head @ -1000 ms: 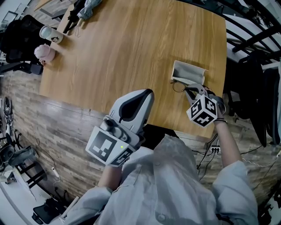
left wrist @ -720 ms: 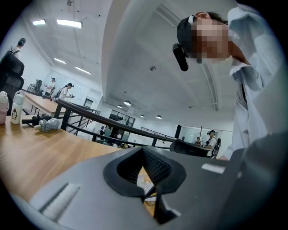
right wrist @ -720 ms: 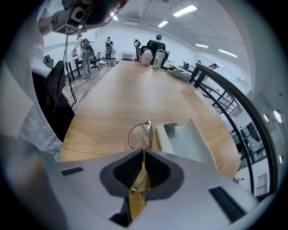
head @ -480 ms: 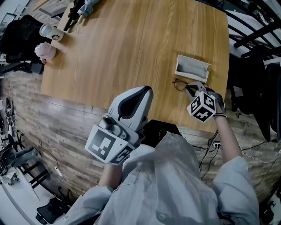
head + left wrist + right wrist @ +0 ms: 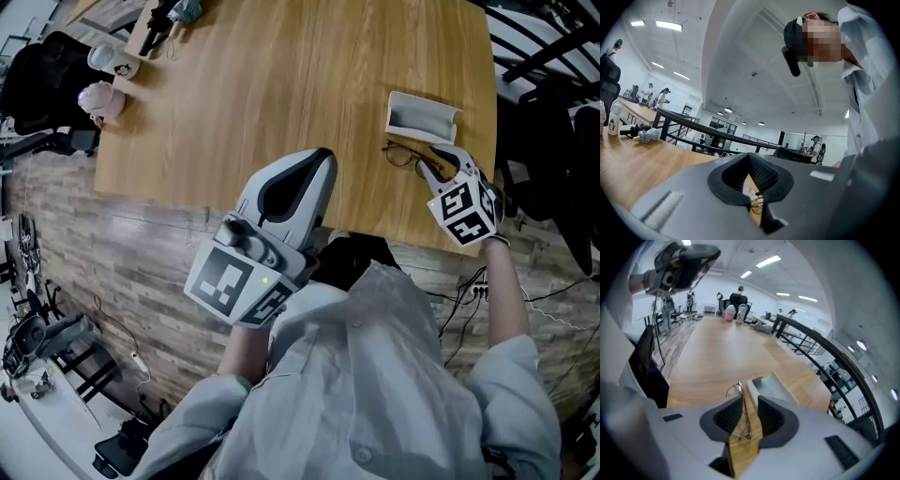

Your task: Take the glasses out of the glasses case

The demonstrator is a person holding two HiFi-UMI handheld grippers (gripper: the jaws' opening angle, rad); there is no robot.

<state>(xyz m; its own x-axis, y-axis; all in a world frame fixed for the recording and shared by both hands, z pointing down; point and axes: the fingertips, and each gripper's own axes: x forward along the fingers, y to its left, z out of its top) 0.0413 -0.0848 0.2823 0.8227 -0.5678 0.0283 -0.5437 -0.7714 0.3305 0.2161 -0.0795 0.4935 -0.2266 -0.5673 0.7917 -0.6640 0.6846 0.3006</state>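
Head view: the case [image 5: 419, 117] lay open near the right edge of the tabletop [image 5: 281, 84], toward the near right corner. The glasses [image 5: 405, 155] were already out of it and lay on the wood just beside it, on the side toward the near edge. The right claw [image 5: 434, 166] reached in over that corner with its tips at the glasses. The left claw [image 5: 317, 167] hung over the near edge, well apart from both.

Left gripper view: the left claw [image 5: 749, 176] stood with only a narrow gap between its jaws and had hold of nothing. Through that gap the case [image 5: 749, 191] and the glasses [image 5: 757, 207] showed small and distant on the tabletop [image 5: 628, 159].

Right gripper view: the right claw [image 5: 750, 416] had its jaws clearly apart, the gap far wider than the frame wire. One temple of the glasses [image 5: 739, 399] ran through that gap, close to the left pad; whether it touched the pad I could not tell. The case [image 5: 771, 387] sat just past the tips, empty, on the tabletop [image 5: 722, 348].

I judged the taking-out itself done, with the step in hand being the release. The next move called for drawing the right claw straight back along the temple, jaws kept wide, so the wire would not snag and drag the glasses toward the near edge.
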